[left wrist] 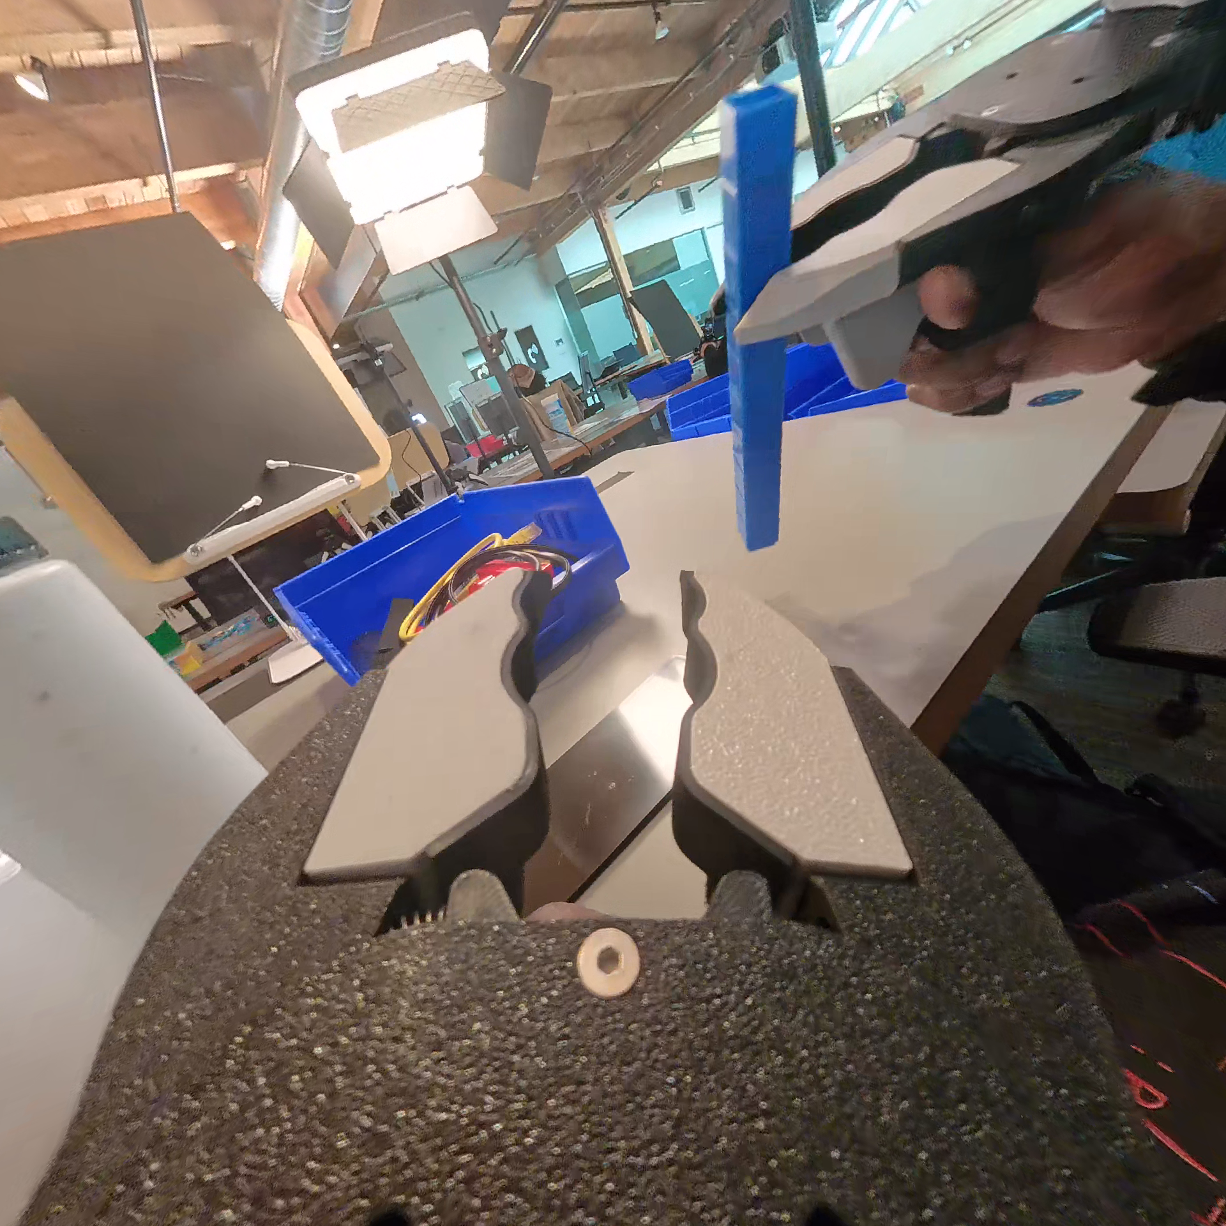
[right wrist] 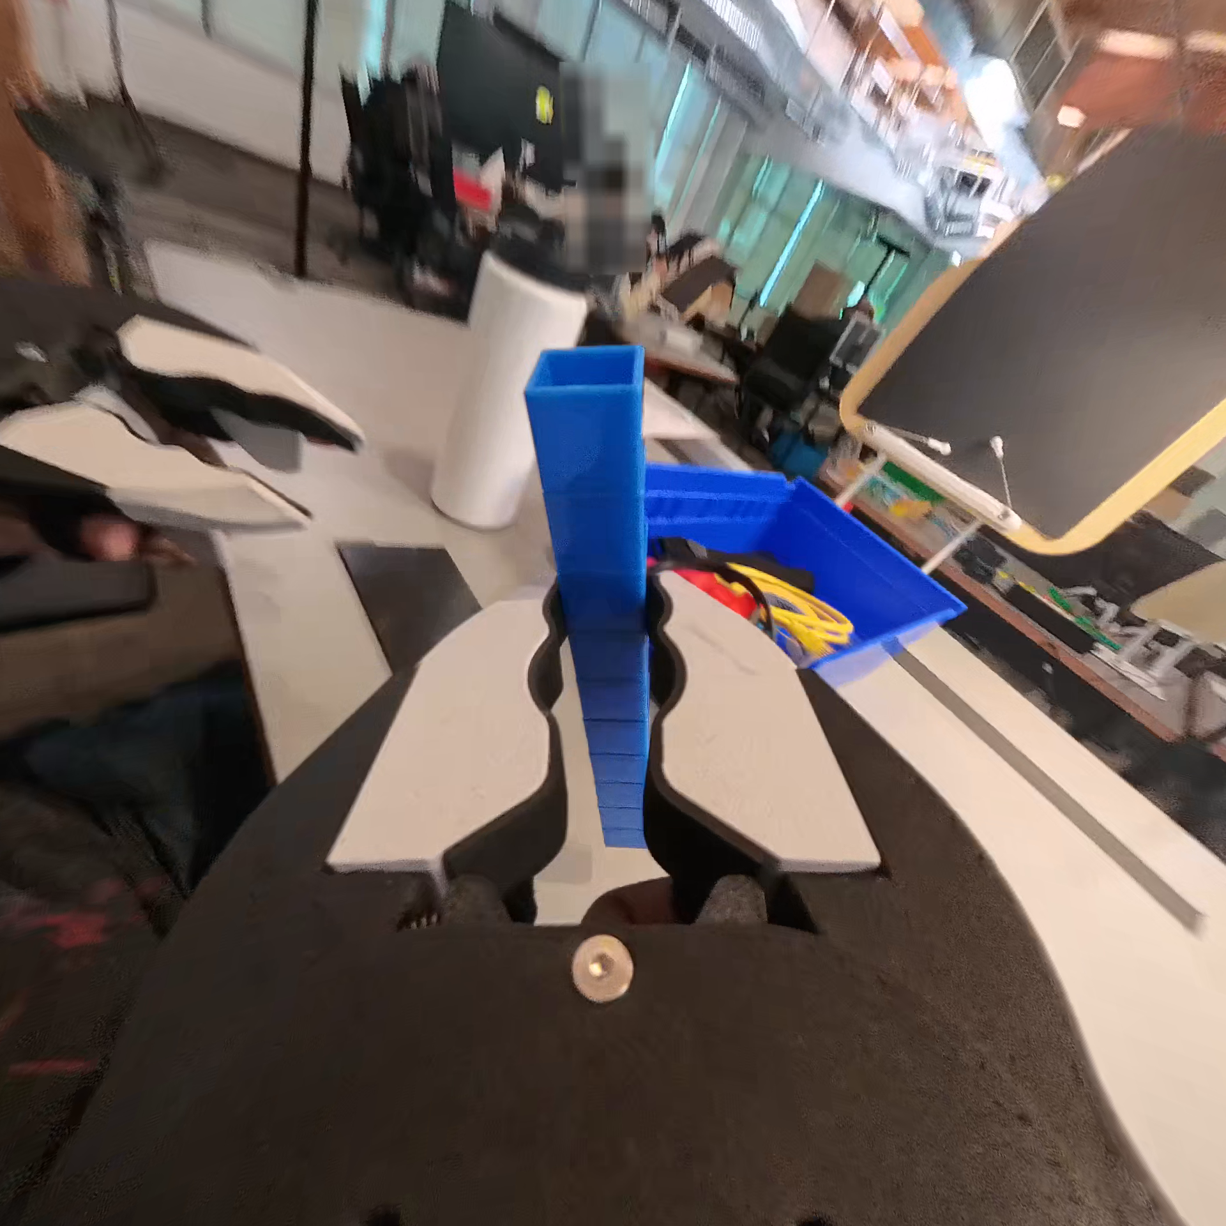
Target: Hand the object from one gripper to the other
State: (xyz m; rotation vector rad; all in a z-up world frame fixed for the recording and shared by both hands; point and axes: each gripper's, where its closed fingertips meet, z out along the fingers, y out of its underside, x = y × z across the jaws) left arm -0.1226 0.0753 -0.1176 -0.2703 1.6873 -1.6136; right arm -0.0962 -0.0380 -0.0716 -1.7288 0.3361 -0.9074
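Observation:
A long blue square tube [right wrist: 597, 531] stands upright between the fingers of my right gripper [right wrist: 602, 600], which is shut on its middle. In the left wrist view the same blue tube [left wrist: 756, 265] hangs in the air at upper right, held by the right gripper [left wrist: 763, 325] in a person's hand. My left gripper [left wrist: 607, 587] is open and empty, its tips just below and to the left of the tube's lower end. In the right wrist view the left gripper [right wrist: 318, 477] shows at the left, apart from the tube.
A blue bin [left wrist: 371, 597] with yellow, red and black cables sits on the white table [left wrist: 895, 531]; it also shows in the right wrist view [right wrist: 862, 550]. A white cylinder [right wrist: 504, 398] stands behind the tube. More blue bins [left wrist: 822, 391] lie farther back. A black board [left wrist: 166, 398] leans at left. There is about 12 centimetres between the tips of the two grippers. The white cylinder [right wrist: 504, 398] lies some 15 centimetres from my left tips, 25 centimetres from my right tips.

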